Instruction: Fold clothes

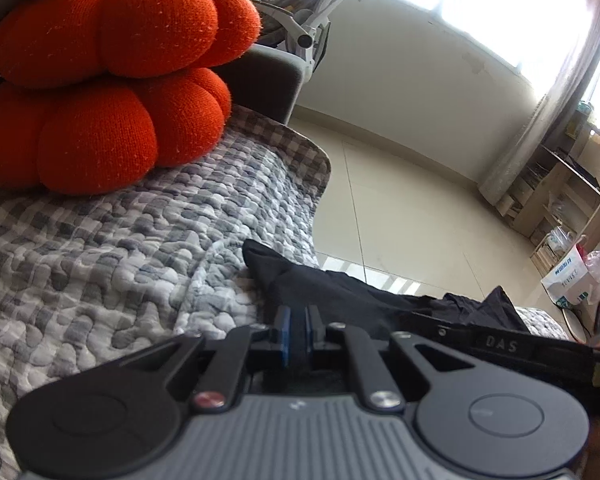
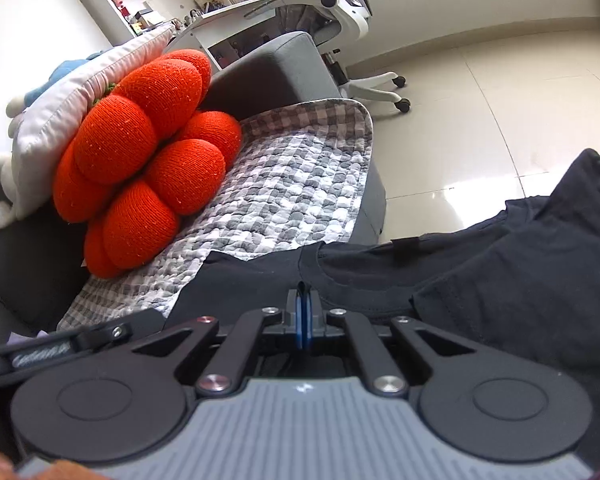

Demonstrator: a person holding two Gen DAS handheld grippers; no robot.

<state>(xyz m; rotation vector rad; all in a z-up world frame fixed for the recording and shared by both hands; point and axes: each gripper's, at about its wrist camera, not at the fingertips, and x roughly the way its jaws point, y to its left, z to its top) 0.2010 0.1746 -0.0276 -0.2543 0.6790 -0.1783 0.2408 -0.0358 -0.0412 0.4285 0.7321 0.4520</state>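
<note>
1. Left wrist view: the left gripper (image 1: 296, 320) is seen with its blue-padded fingers (image 1: 285, 330) drawn together, and a fold of the black cotton T-shirt (image 1: 340, 292) is pinched between them.
2. Ahead of the fingertips the black fabric runs up to a point and trails off to the right, where it is spread over the edge of the grey-and-white checked quilted cover (image 1: 140, 256).
3. Further ahead and to the left of the fingers, a bright orange knitted pumpkin-shaped cushion (image 1: 108, 80) is seen resting on the quilted cover.
4. To the right of the fingers, a black bar marked "DAS" (image 1: 500, 346) is seen lying across the shirt.
5. Right wrist view: the right gripper (image 2: 303, 300) is shown with its fingers pressed together, clamped on the T-shirt (image 2: 500, 280) just at the ribbed neckline (image 2: 352, 300).
6. The rest of the garment is spread to the right of the fingers and bunched upward at the far right.
7. Ahead and to the left of the fingers the cushion (image 2: 148, 160) is propped against a white padded pillow (image 2: 60, 120) on the grey sofa (image 2: 284, 64).
8. Beyond the sofa arm, a white office chair (image 2: 340, 4) is visible on the pale tiled floor (image 2: 500, 100).
</note>
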